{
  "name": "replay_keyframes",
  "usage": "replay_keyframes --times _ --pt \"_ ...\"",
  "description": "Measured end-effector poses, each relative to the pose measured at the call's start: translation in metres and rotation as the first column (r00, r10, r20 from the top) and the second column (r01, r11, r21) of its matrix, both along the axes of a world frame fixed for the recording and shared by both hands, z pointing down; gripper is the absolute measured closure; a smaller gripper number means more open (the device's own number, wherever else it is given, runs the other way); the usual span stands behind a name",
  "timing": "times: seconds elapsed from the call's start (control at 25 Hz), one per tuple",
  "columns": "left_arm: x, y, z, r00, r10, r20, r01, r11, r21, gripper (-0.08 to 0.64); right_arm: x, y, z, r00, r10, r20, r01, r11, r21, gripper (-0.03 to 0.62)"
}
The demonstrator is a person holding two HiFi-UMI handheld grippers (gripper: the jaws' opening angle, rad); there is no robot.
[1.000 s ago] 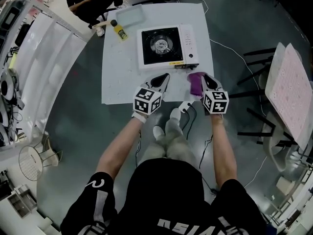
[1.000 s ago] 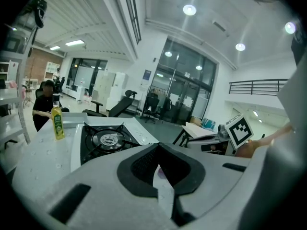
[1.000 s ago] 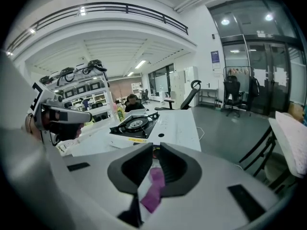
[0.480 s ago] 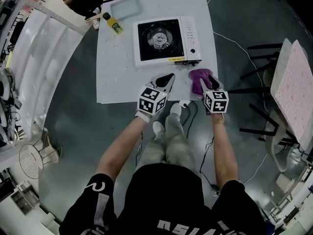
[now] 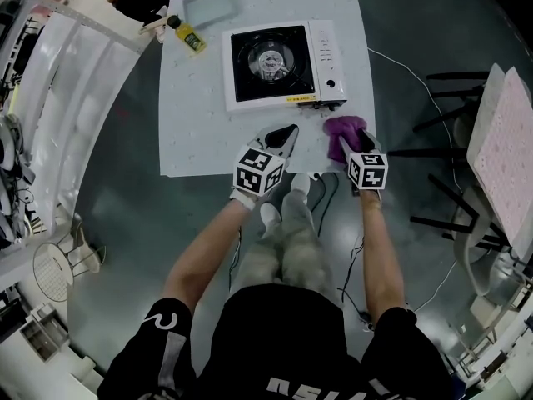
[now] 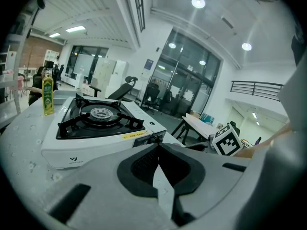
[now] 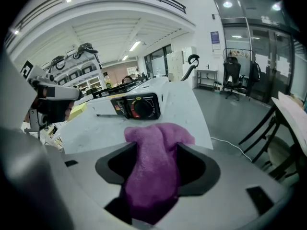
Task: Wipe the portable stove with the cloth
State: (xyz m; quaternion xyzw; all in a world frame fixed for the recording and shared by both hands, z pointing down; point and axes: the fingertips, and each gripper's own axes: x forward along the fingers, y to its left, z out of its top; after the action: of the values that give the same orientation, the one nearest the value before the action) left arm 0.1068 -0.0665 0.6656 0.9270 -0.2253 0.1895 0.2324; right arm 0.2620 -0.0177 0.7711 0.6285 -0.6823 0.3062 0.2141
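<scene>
While the cloth (image 5: 341, 130) lies on the table (image 5: 200, 123) just off the knob corner of the portable stove (image 5: 279, 63) | right gripper (image 5: 354, 144): jaws have just been opening, cloth loose between them | left gripper (image 5: 283, 136): clenched, empty, near the stove's front.

Logged: left forearm (image 5: 208, 248) and right forearm (image 5: 376, 248) stretched up-frame, roughly parallel. At frame centre, left claw (image 5: 284, 132) with jaws shut, tips meeting, nothing between. Right of centre, right claw (image 5: 356, 142) with jaws just opened wide; cloth (image 5: 340, 127) slack between, unpinched.

Fuzzy cloth (image 7: 154, 169); glossy enamelled stove (image 5: 283, 63)
</scene>
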Motion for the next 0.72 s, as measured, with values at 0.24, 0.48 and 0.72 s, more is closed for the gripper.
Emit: replay_keyframes --times 0.24,0.48,0.72 --pt "0.003 0.001 0.003 1.000 -0.009 -0.009 0.008 1.000 -0.016 0.554 0.004 -0.001 0.004 1.000 0.008 -0.029 -0.008 1.000 -0.024 0.363" --pt "0.001 0.003 -0.001 0.999 -0.030 -0.024 0.030 0.999 -0.026 0.554 -0.003 0.003 0.007 1.000 0.022 0.012 -0.021 0.998 -0.054 0.450" --pt "-0.012 -0.003 -0.016 0.998 -0.060 -0.031 0.059 0.998 -0.013 0.554 -0.006 0.007 0.002 0.995 0.061 0.081 -0.056 0.996 -0.066 0.495"
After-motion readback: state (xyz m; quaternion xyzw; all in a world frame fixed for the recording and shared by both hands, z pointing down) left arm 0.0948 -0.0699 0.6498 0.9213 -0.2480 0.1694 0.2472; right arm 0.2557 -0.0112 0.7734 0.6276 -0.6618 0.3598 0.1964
